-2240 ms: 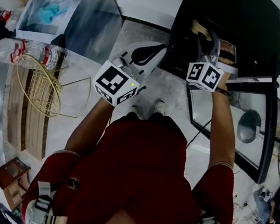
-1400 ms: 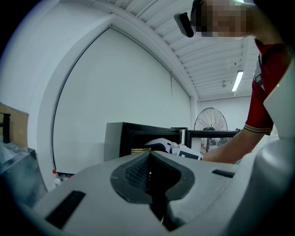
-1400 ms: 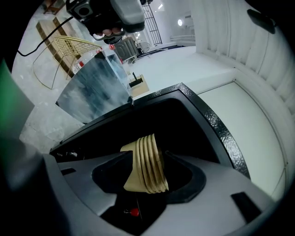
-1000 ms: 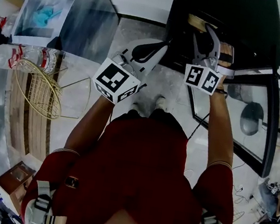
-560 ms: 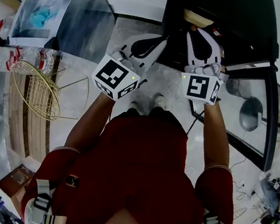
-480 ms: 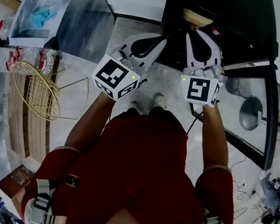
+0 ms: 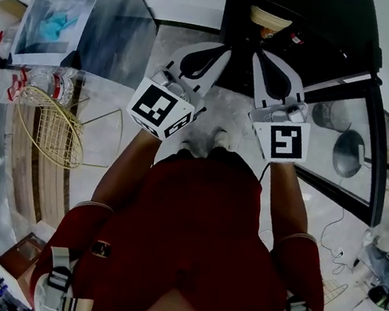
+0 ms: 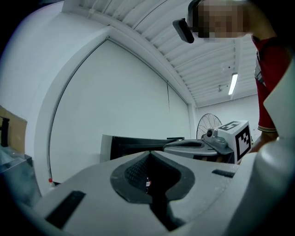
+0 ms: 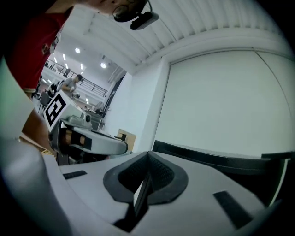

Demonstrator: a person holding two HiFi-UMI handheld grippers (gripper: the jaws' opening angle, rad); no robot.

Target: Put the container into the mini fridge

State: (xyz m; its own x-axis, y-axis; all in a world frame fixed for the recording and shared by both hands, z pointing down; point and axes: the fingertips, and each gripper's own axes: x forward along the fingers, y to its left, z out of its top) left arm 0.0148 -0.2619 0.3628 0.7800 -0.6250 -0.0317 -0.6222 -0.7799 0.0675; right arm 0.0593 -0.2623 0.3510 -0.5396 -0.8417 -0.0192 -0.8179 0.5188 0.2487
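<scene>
My left claw (image 7: 224,50) is pressed together and empty, level beside my right claw (image 7: 261,55). The right claw's jaws have just been closing and now meet with nothing between them. The container (image 7: 269,16) sits inside the open fridge (image 7: 346,29), just past my right claw, apart from it.

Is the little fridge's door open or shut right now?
Open. The glass door stands swung out to the right of the fridge, leaving its dark inside exposed, with the container sitting in it.
</scene>
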